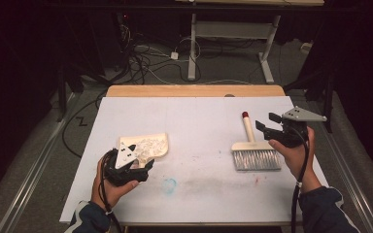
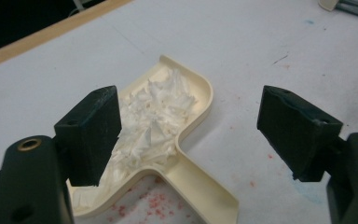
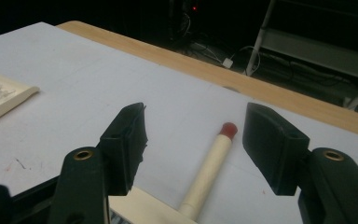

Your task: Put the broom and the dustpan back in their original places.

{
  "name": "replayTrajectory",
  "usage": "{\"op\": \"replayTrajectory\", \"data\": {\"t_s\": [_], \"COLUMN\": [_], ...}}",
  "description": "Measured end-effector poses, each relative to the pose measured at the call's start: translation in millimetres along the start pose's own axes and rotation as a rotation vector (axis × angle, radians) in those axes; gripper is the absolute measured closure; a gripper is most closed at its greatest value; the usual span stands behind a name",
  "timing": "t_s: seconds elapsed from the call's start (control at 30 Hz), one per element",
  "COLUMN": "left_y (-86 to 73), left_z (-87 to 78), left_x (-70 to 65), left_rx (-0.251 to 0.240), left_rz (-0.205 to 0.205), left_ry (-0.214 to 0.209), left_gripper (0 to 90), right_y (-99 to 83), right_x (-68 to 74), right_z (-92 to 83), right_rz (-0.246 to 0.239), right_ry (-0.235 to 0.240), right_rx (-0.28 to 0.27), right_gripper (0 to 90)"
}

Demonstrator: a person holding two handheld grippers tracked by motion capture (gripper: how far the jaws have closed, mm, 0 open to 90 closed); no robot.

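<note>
A cream dustpan point(image 1: 148, 145) lies on the white table at the left, holding a heap of white paper shreds point(image 2: 156, 116). My left gripper point(image 1: 138, 167) sits just behind the dustpan's handle point(image 2: 205, 191), open, jaws wide on either side of it and touching nothing. A cream hand brush point(image 1: 253, 150) with grey bristles and a red-tipped handle point(image 3: 212, 165) lies at the right. My right gripper point(image 1: 268, 122) hovers open beside the brush handle, which runs between its jaws in the right gripper view.
The white board point(image 1: 194, 116) covers a wooden table whose far edge point(image 1: 194, 91) shows. A blue smudge point(image 1: 170, 183) and red specks mark the surface. Beyond stand a desk frame point(image 1: 233, 39) and floor cables.
</note>
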State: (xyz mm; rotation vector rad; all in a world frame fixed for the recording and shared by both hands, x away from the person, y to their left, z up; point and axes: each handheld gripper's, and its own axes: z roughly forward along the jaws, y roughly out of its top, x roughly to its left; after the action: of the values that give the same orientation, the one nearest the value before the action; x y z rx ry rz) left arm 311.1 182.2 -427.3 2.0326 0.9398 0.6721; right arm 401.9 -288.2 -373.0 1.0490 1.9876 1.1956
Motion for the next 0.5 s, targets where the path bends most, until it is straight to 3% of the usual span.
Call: {"op": "replayTrajectory", "data": {"t_s": [0.07, 0.2, 0.37, 0.43, 0.5], "left_y": [0.3, -1.8, -6.9, -9.7, -11.4], "left_z": [0.2, 1.2, 3.9, 6.5, 9.2], "left_x": [-2.2, -6.1, -10.0, -11.3, -12.4], "left_rx": [0.0, -0.007, -0.04, -0.038, -0.025], "left_rz": [0.017, 0.048, 0.051, 0.053, 0.057], "left_ry": [0.008, 0.012, 0.035, 0.033, 0.033], "left_gripper": [20.1, 19.5, 19.5, 19.5, 19.5], "right_y": [-0.4, -1.9, -4.4, -7.0, -8.4], "right_x": [3.8, 11.4, 20.7, 23.9, 26.8], "right_z": [-3.6, -11.9, -18.4, -19.1, -17.4], "right_rz": [-0.029, -0.037, -0.062, -0.074, -0.083], "right_ry": [0.011, 0.022, 0.006, 0.015, 0.004], "right_rx": [-0.01, -0.045, -0.093, -0.12, -0.113], "right_gripper": [37.9, 34.9, 29.9, 27.8, 25.6]}}
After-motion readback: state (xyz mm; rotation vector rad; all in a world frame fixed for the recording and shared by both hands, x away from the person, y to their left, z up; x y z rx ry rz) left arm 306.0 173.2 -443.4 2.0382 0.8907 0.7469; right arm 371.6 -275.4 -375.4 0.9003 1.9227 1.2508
